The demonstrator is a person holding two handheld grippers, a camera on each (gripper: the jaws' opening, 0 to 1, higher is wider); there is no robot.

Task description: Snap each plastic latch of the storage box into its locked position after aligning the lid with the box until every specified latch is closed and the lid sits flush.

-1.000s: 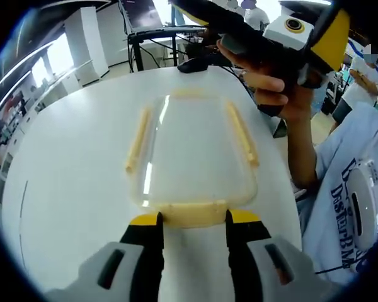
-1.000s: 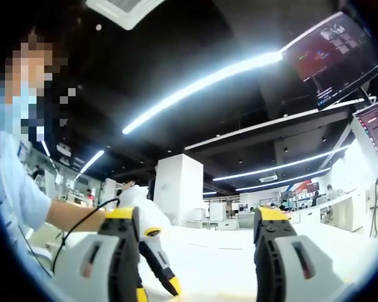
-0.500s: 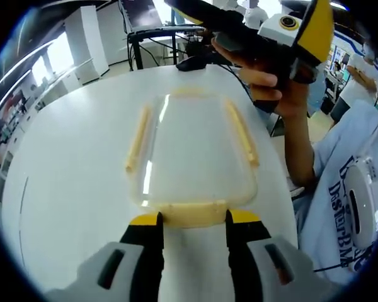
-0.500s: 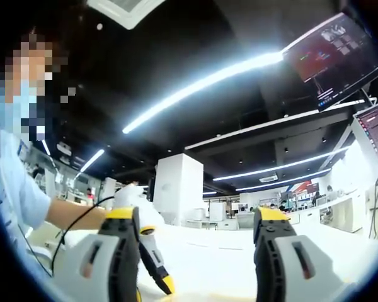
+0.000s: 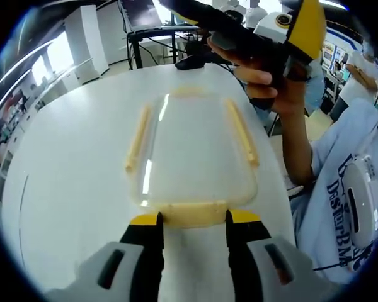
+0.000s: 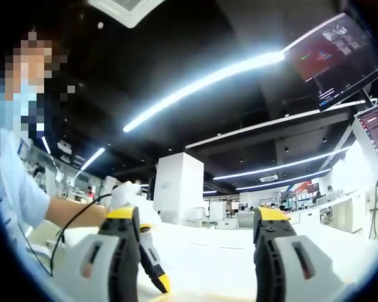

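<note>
A clear storage box (image 5: 192, 148) with its lid on lies on the white table (image 5: 69, 157). Cream latches sit on its near end (image 5: 192, 214), left side (image 5: 137, 141), right side (image 5: 241, 132) and far end (image 5: 189, 92). My left gripper (image 5: 193, 220) is open, its yellow-tipped jaws flanking the near latch at table height. A hand holds my right gripper (image 5: 201, 16) in the air above the box's far right corner. In the right gripper view my right gripper (image 6: 198, 217) stands open with nothing between its jaws, and the left gripper (image 6: 148, 264) shows low between them.
The person's arm (image 5: 299, 151) and printed shirt (image 5: 346, 195) are along the table's right edge. A black stand with cables (image 5: 170, 44) is behind the table's far edge. The right gripper view looks across an office with ceiling lights (image 6: 201, 82) and monitors (image 6: 331, 56).
The hand with my right gripper has drifted a little up and leftward above the box. My left gripper and the box have stayed still.
</note>
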